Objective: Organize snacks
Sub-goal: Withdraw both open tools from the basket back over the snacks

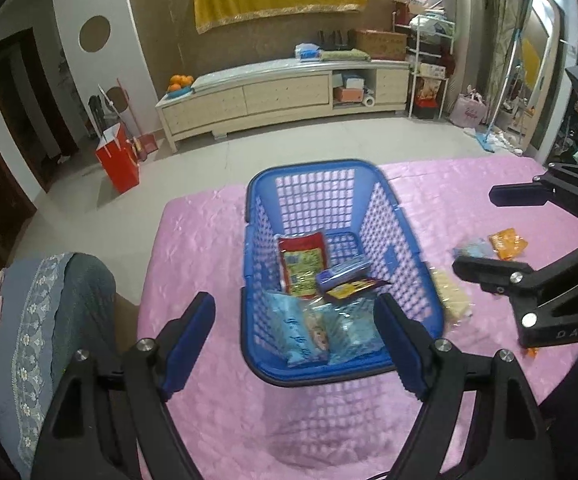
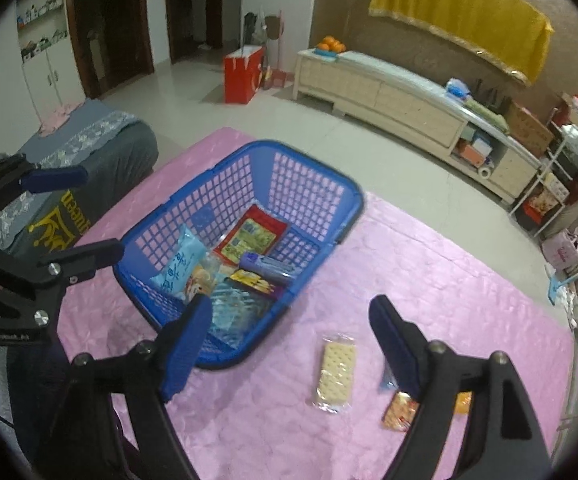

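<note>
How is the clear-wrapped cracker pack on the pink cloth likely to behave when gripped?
The cracker pack probably stays fairly stiff, since a flat stack of crackers shows through its clear wrap. It is likely fragile under a hard squeeze. The glossy film may be slippery, and it lies flat on the pink cloth, so it will hardly roll.

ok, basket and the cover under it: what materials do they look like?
Blue basket: looks like rigid moulded plastic, smooth and slightly glossy; the uniform grid holes and rolled rim point to that. Pink table cover: probably a thin satin-like fabric or plastic sheet; it has a sheen and a crinkled embossed pattern, and the look leaves it open which.
</note>
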### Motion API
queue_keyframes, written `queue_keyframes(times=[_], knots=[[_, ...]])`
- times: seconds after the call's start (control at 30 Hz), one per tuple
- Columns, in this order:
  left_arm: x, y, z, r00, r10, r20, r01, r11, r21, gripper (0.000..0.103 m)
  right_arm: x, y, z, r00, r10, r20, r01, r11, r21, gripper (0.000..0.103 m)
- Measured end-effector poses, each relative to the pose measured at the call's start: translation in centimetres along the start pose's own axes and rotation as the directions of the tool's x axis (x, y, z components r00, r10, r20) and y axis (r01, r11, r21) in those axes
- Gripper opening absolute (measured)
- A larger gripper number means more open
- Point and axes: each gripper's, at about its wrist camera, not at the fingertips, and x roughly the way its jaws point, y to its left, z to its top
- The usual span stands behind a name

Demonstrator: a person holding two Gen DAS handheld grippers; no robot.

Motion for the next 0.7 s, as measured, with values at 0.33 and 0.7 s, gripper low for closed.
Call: queue_keyframes(times=[0.33, 0.7], knots=[[-2.9, -5.3, 0.7, 0.997, -0.063, 0.055, 0.06, 0.997, 0.056, 0.08, -5.4, -4.7, -4.1, 0.996, -0.077, 0.036, 0.072, 0.992, 0.107, 0.084], [-1.1, -13.2, 0.2, 0.989, -0.148, 0.003, 0.147, 0.984, 0.104, 0.08, -7.6, -10.6, -10.4, 0.991, -0.131, -0.004, 0.129, 0.965, 0.228, 0.084]])
